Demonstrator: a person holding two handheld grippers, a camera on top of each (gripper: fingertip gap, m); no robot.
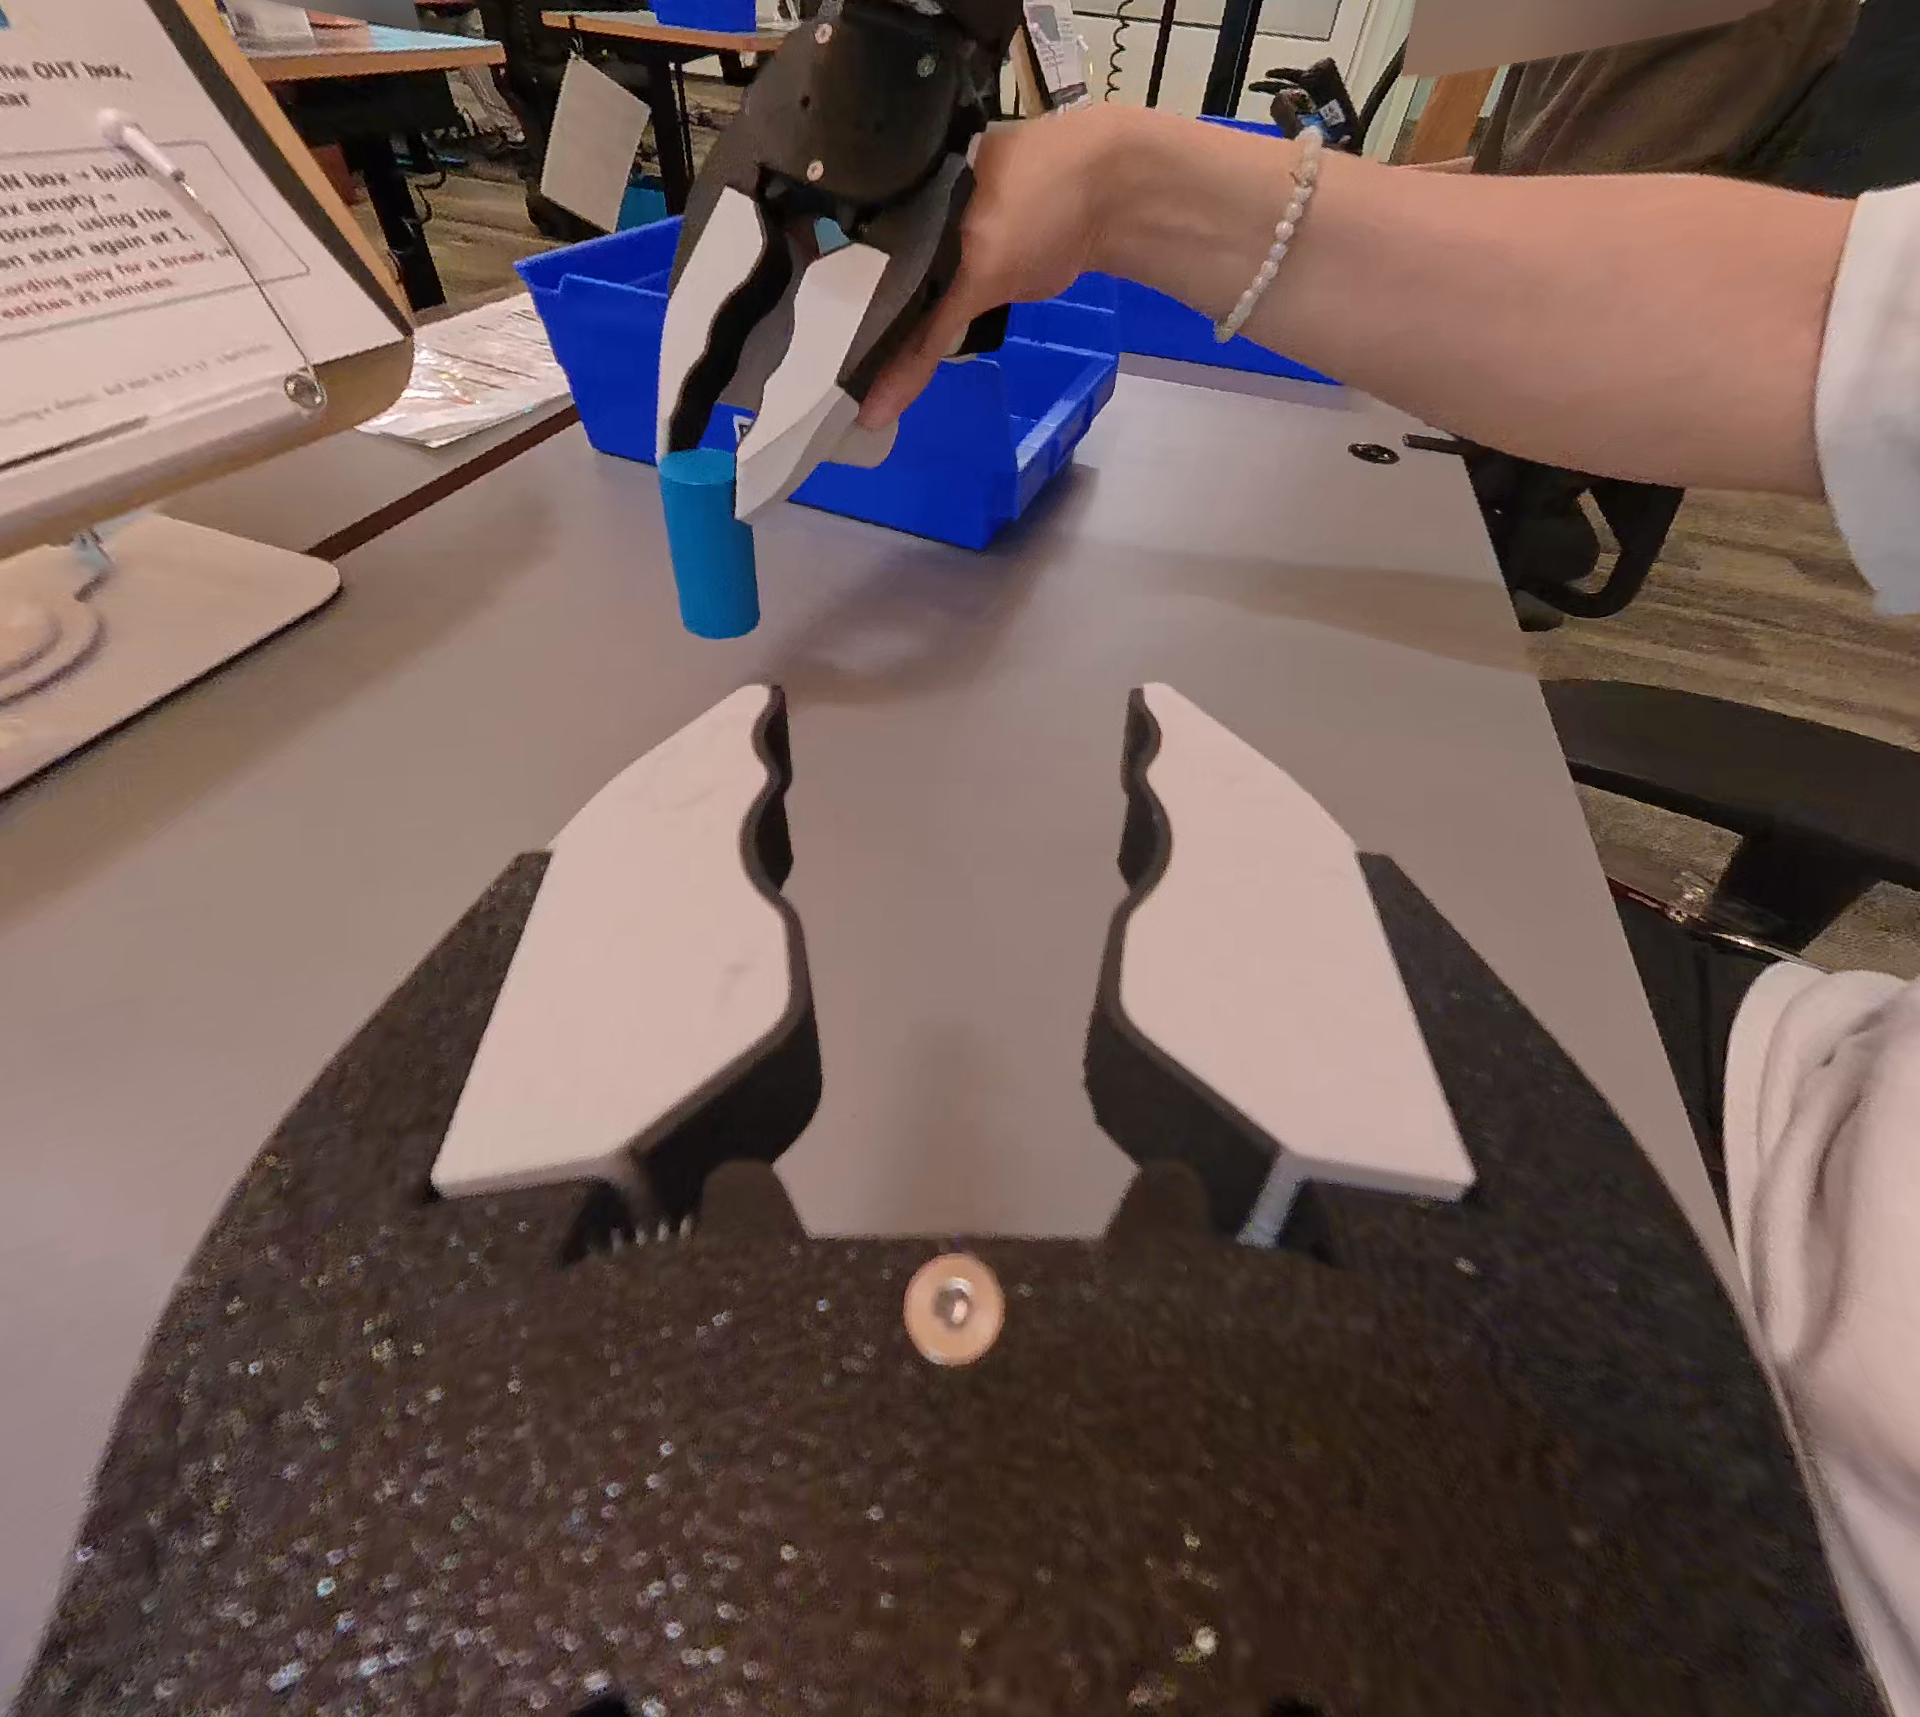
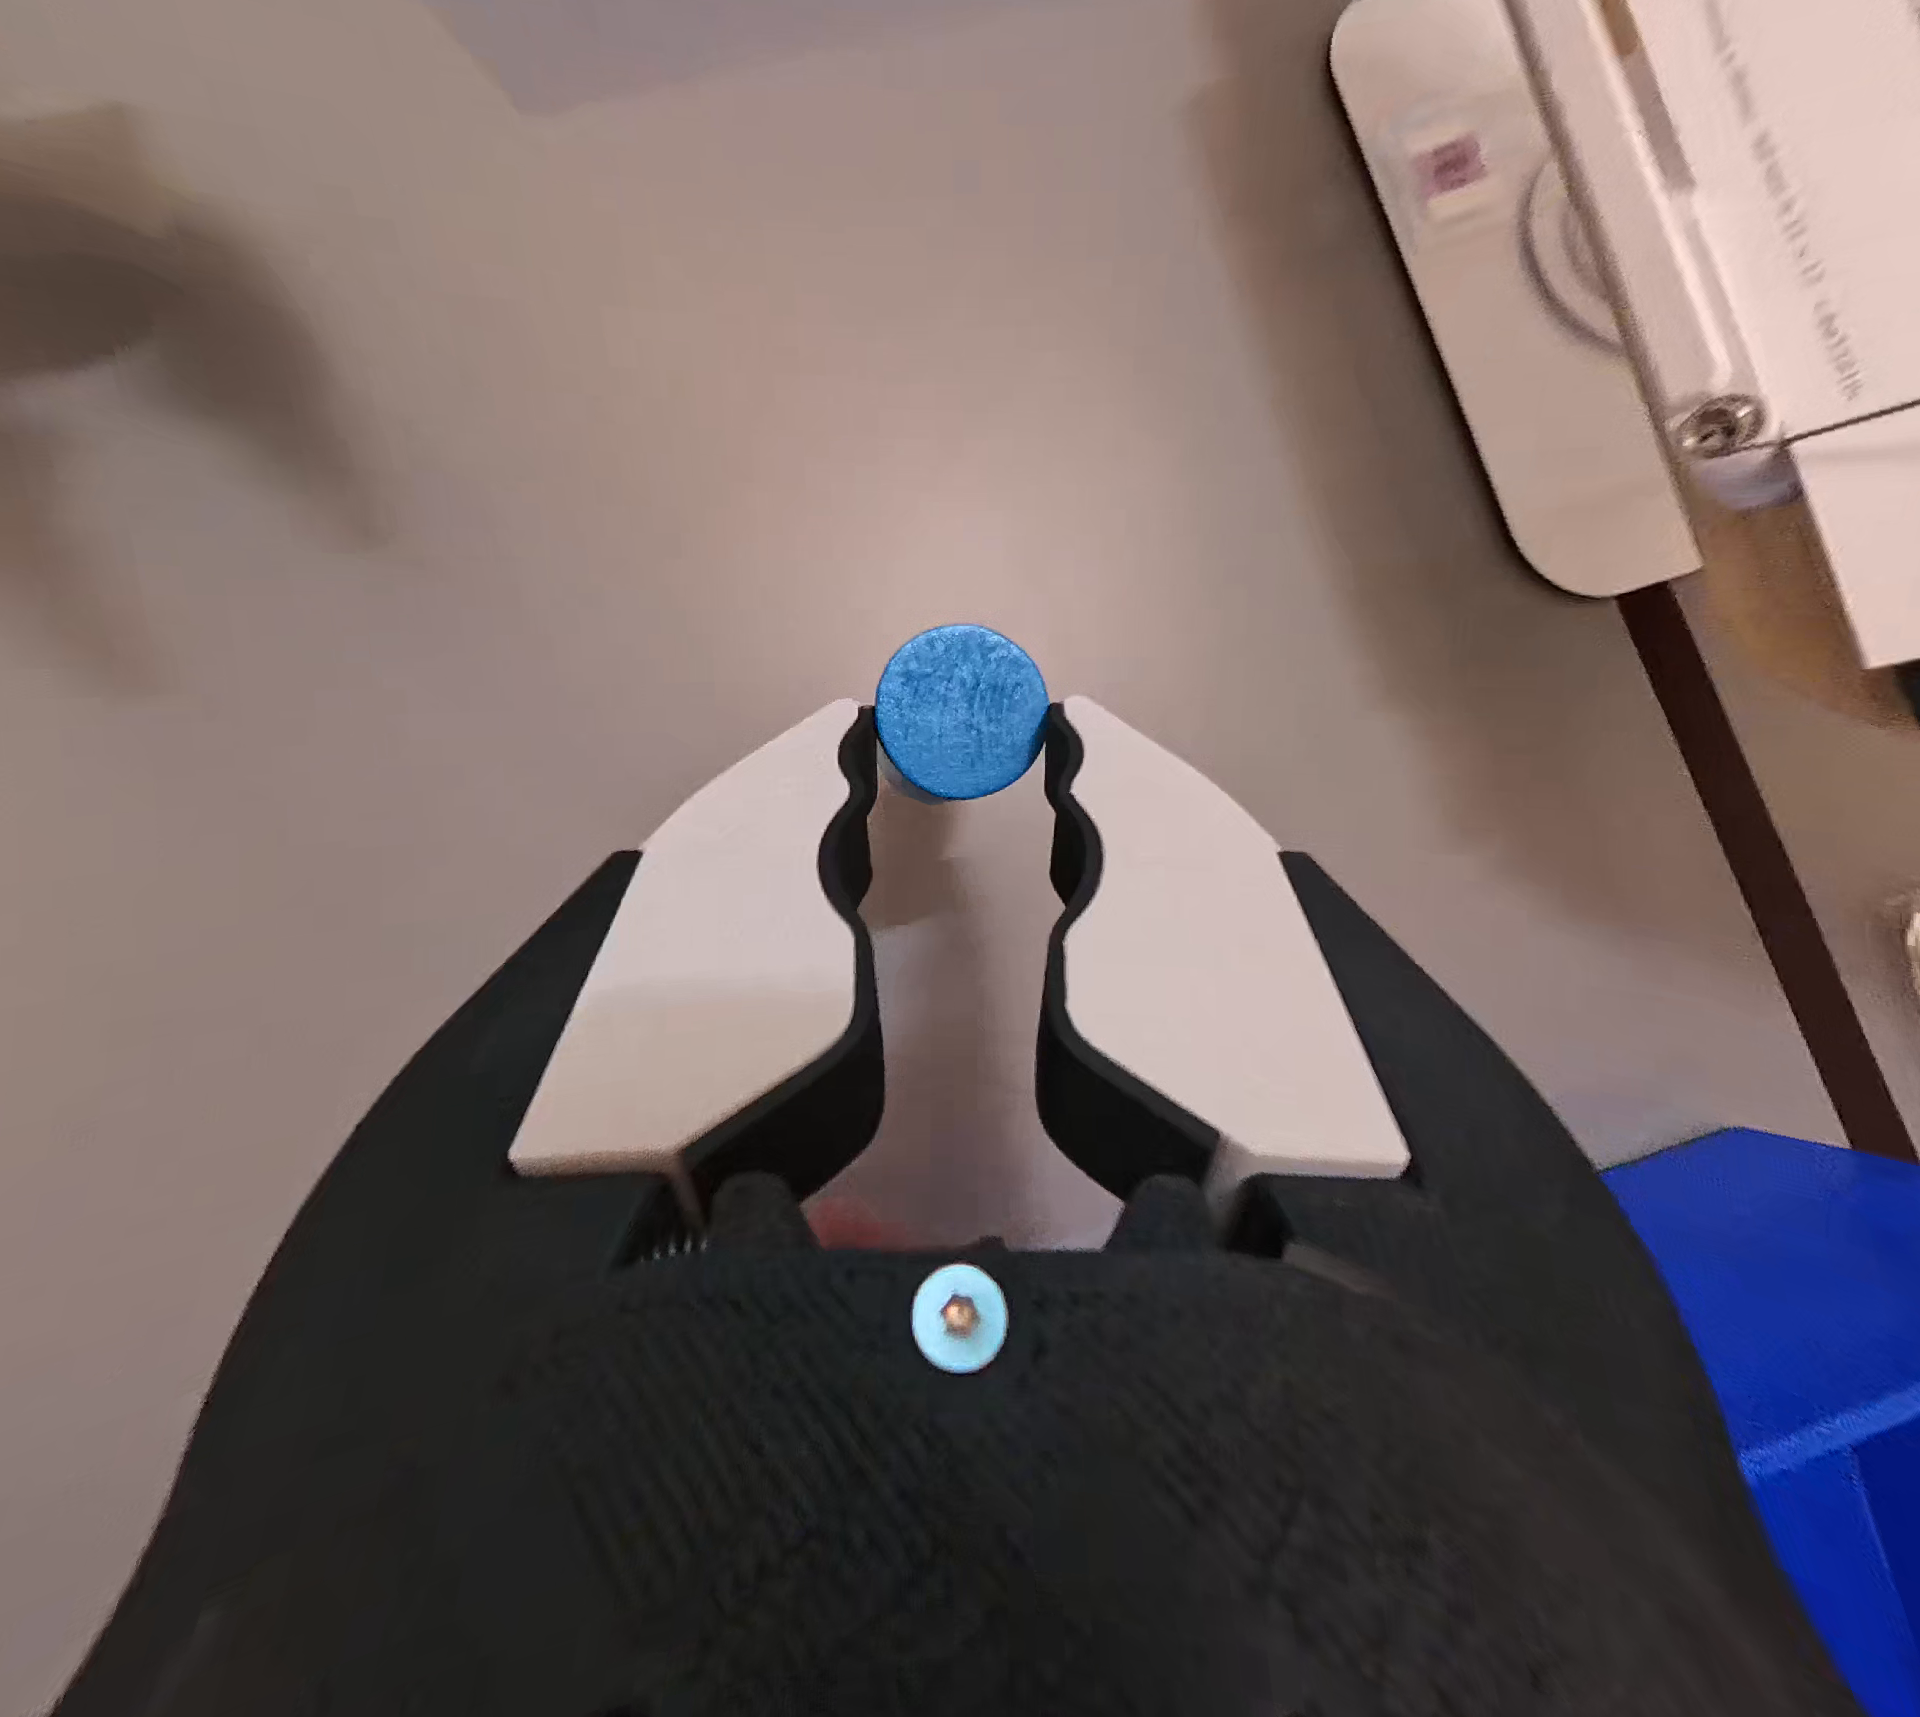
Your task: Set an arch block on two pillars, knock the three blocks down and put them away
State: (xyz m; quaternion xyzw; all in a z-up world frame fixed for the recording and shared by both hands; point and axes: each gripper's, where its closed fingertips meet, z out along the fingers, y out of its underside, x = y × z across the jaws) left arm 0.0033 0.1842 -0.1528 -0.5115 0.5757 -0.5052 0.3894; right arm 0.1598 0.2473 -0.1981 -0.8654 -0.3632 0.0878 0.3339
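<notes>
A blue cylinder (image 1: 715, 561) stands upright on the grey table (image 1: 1195, 587), or just above it; I cannot tell which. My right gripper (image 1: 710, 478), held by a person's hand (image 1: 1023, 233), points down at it and is shut on its upper end. In the right wrist view the cylinder's round top (image 2: 958, 711) sits between the tips of the right gripper (image 2: 958, 713), and both fingertips (image 2: 1070, 732) touch its sides. My left gripper (image 1: 956, 696) is open and empty, low over the table, a short way in front of the cylinder.
A blue bin (image 1: 935, 483) stands just behind the cylinder, and a second blue bin (image 1: 1195, 327) lies farther back. A sign board on a white stand (image 1: 156, 618) is at the left; its base (image 2: 1475, 265) is at the right in the right wrist view. The table edge (image 1: 1538, 659) runs along the right.
</notes>
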